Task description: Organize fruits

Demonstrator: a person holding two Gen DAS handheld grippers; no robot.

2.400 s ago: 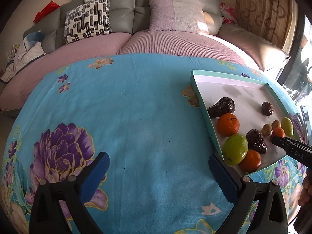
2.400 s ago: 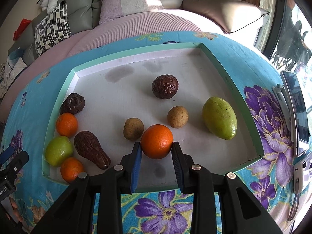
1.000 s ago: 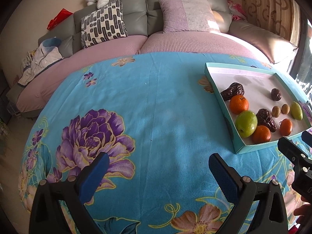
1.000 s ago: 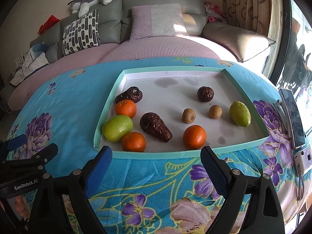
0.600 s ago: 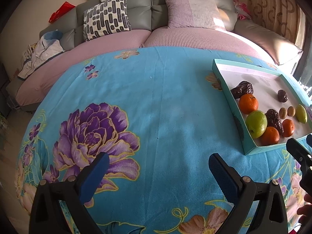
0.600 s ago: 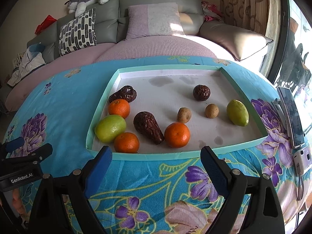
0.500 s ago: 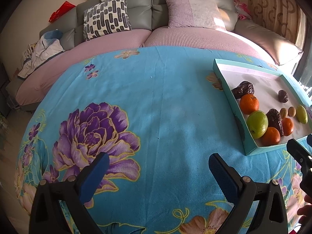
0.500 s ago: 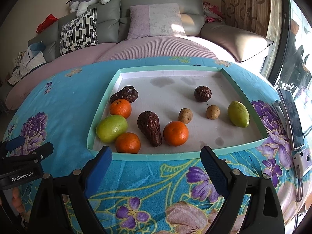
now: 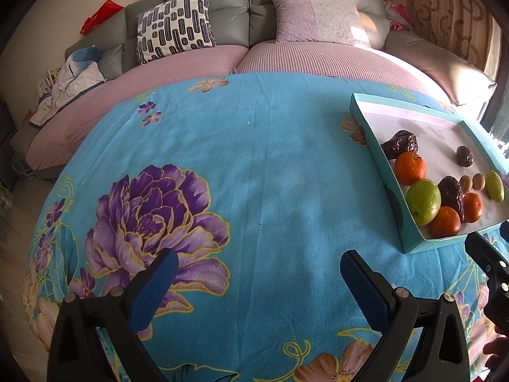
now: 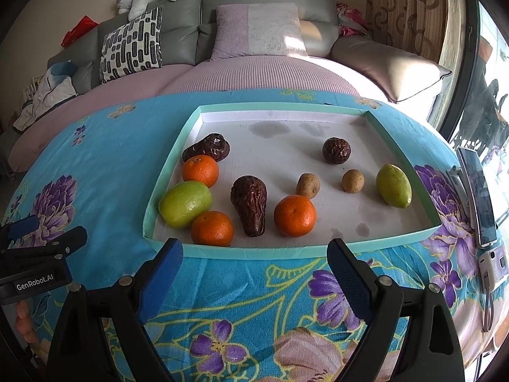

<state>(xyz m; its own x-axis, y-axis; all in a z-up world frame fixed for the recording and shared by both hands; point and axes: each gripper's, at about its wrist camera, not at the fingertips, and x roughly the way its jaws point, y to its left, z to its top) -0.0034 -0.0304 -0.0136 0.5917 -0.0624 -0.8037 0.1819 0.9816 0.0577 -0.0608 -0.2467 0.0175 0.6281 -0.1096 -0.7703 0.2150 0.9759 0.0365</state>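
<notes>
- The tray [image 10: 165, 172] was a shallow teal-rimmed box with a white floor, lying on the counter [image 9: 254, 165] under a blue flowered cloth.
- From left to right it held a green fruit [image 10: 185, 203], three oranges [image 10: 200, 170] [image 10: 212, 228] [image 10: 295, 211], two dark wrinkled pears [image 10: 210, 151] [image 10: 249, 203], two small brown fruits [image 10: 308, 185] [image 10: 353, 180], a dark round one [image 10: 336, 150] and a second green fruit [image 10: 393, 189].
- The left tongs [image 9: 254, 283] stood wide apart and empty over bare cloth, the tray well off to their right.
- The right tongs [image 10: 256, 273] were likewise spread and empty, just short of the tray's near rim.
- The tray's far half lay open; a phone [image 10: 478, 191] lay beside its right rim.
</notes>
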